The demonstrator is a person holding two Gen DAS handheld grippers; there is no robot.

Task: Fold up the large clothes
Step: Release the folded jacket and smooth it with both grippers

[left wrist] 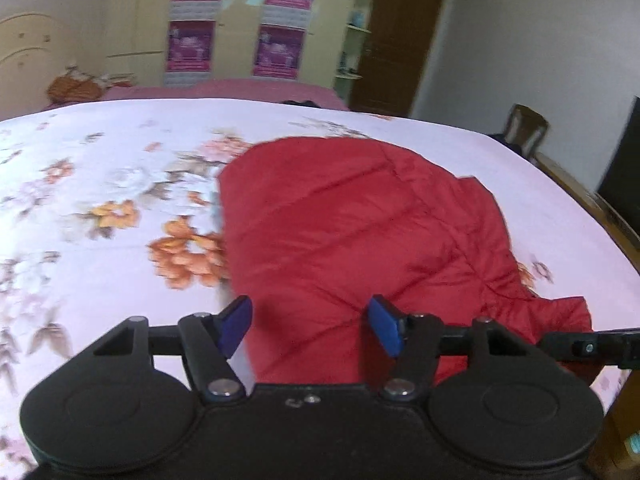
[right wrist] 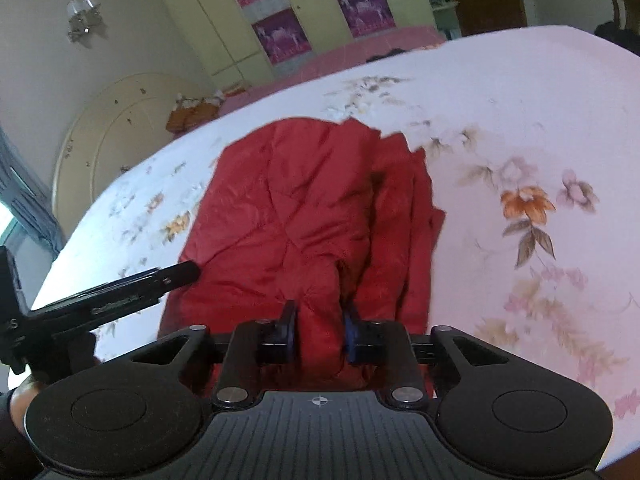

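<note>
A puffy, quilted red jacket (right wrist: 304, 208) lies crumpled on the floral bed sheet (right wrist: 520, 140). The right gripper (right wrist: 320, 332) fingers pinch a fold at six o'clock; the left gripper (left wrist: 308, 328) fingers stand apart over it.

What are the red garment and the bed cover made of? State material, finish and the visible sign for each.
Red garment: looks like a thin woven synthetic shell, perhaps nylon, over padding; slight sheen, stitched quilt lines and puffy creases suggest it. Bed cover: seems a soft matte woven fabric, possibly cotton or a blend; pale pink with a printed flower pattern, lying smooth with no gloss. Neither fibre can be told for certain.
</note>
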